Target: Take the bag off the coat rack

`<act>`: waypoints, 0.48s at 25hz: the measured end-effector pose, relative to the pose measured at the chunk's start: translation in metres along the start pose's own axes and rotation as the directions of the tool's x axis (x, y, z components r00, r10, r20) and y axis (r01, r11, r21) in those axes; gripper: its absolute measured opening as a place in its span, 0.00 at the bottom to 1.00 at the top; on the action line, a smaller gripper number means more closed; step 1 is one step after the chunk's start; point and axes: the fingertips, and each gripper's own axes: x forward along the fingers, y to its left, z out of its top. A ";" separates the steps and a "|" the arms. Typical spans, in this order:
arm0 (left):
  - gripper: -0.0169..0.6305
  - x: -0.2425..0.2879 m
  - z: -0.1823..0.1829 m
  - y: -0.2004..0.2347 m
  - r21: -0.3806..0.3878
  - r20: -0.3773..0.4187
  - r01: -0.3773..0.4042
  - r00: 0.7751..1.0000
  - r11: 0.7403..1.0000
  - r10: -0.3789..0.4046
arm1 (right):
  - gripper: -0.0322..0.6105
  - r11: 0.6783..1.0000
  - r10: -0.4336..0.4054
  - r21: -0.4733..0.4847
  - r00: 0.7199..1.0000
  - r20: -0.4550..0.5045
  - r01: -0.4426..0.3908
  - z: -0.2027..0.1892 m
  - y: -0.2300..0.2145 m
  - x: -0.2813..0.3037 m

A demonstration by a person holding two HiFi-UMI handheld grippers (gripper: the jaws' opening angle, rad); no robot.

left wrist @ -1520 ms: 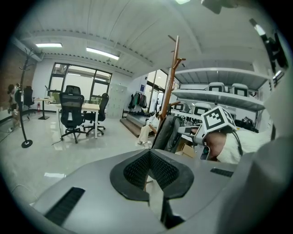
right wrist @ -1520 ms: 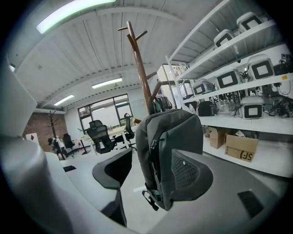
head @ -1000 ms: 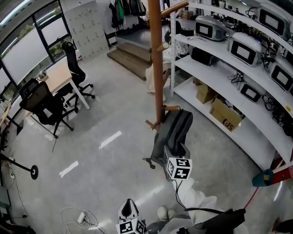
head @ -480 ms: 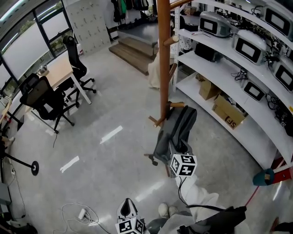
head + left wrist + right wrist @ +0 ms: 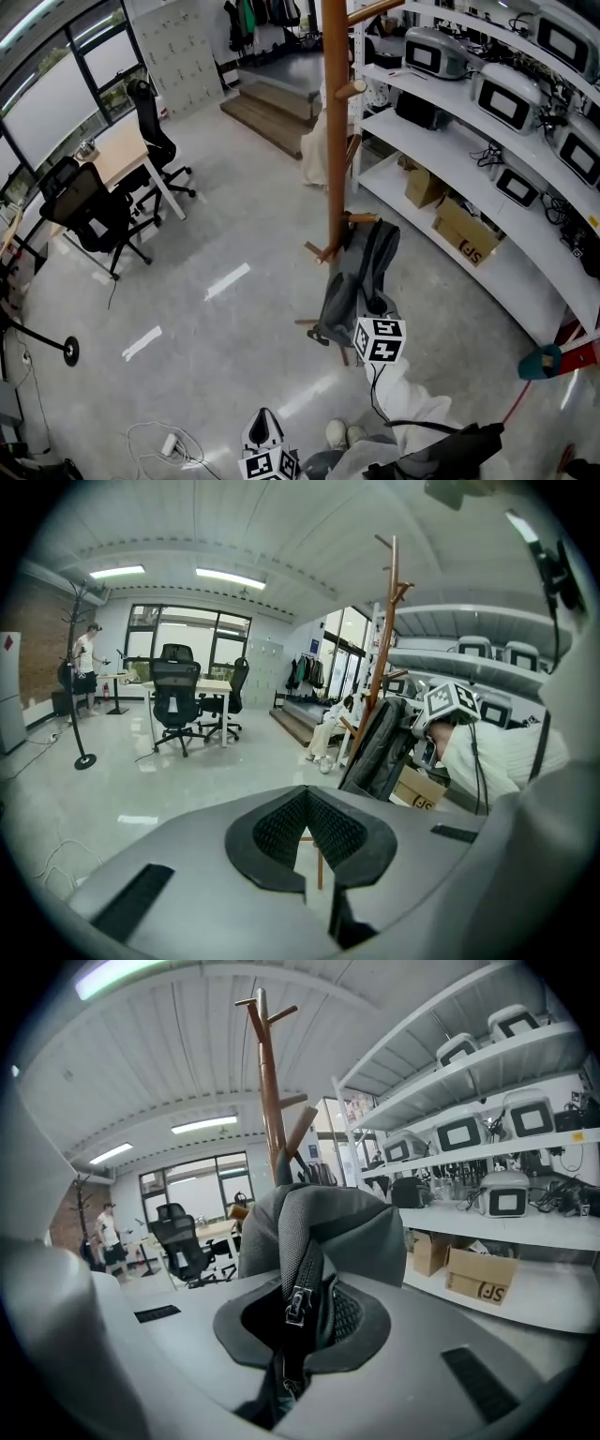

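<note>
- Bag: grey fabric backpack (image 5: 364,272) is hung on a low peg of the tall brown wooden coat rack (image 5: 335,131).
- Jaws of the right gripper (image 5: 302,1314) have just been closing; the backpack's zippered edge is pinched between them.
- Jaws of the left gripper (image 5: 302,803) are met at the tips, with nothing held; it is well apart from the backpack.
</note>
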 end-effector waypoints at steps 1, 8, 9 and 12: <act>0.03 0.001 0.001 0.000 0.001 0.002 0.002 1.000 1.000 -0.002 | 0.09 1.000 0.002 -0.001 1.000 0.003 -0.002 0.002 0.001 -0.002; 0.03 0.008 0.015 -0.013 0.015 0.029 0.054 0.998 0.998 -0.055 | 0.09 1.000 0.021 0.009 1.000 0.010 -0.021 0.011 0.011 -0.013; 0.03 0.009 0.019 -0.017 0.021 0.033 0.066 0.997 0.998 -0.067 | 0.09 1.000 0.024 0.010 1.000 0.012 -0.024 0.012 0.012 -0.015; 0.03 0.016 0.024 -0.034 0.052 0.045 0.121 0.991 0.991 -0.124 | 0.09 0.999 0.025 0.023 0.999 0.025 -0.026 0.018 0.013 -0.021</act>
